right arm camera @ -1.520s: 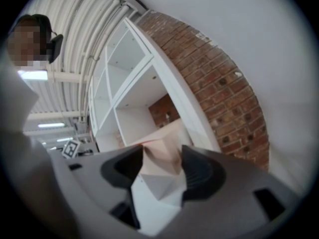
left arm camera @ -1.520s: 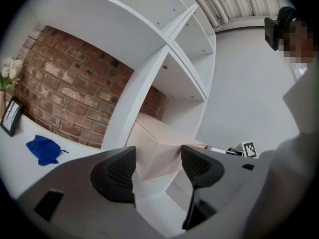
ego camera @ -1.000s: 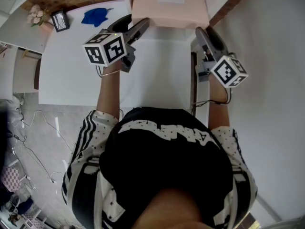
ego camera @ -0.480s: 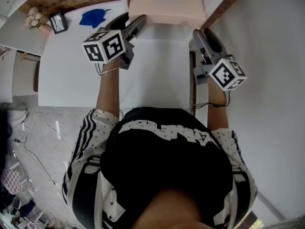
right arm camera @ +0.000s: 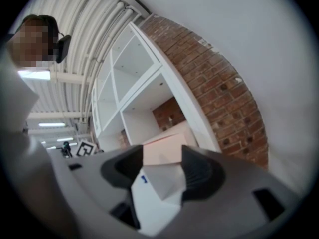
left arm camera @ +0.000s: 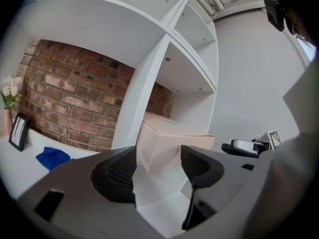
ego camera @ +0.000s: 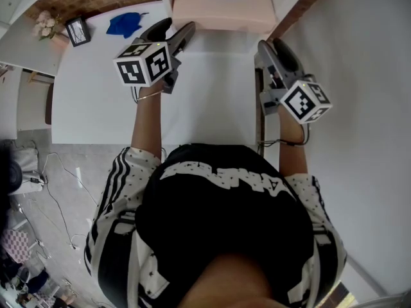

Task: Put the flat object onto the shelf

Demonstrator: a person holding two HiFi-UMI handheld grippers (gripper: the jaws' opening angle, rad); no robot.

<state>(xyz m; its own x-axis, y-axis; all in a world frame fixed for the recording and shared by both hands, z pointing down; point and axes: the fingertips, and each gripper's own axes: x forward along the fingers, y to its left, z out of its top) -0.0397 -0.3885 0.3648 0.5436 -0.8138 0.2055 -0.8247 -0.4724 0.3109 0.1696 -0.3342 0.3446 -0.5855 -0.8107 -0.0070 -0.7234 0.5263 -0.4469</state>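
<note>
The flat pink box [ego camera: 221, 5] lies in a lower compartment of the white shelf unit [left arm camera: 144, 98]. Its near edge faces me. My left gripper [ego camera: 174, 29] sits just short of the box's near left corner, jaws apart. In the left gripper view the box [left arm camera: 169, 141] lies ahead of the pads [left arm camera: 119, 173] and nothing is pinched between them. My right gripper [ego camera: 273, 47] hovers off the near right corner, also open. In its own view the box [right arm camera: 164, 151] shows beyond the spread jaws.
A blue cloth [ego camera: 126, 23], a small framed picture [ego camera: 81, 28] and pale flowers [ego camera: 48, 19] stand on the white surface [ego camera: 212, 88] to the left, against a brick wall [left arm camera: 75, 98]. A shelf side panel [ego camera: 295, 8] runs along the right. Cables lie on the floor [ego camera: 58, 191].
The left gripper has rolled slightly, turning its marker cube. Both grippers otherwise stay where they were near the box's front corners.
</note>
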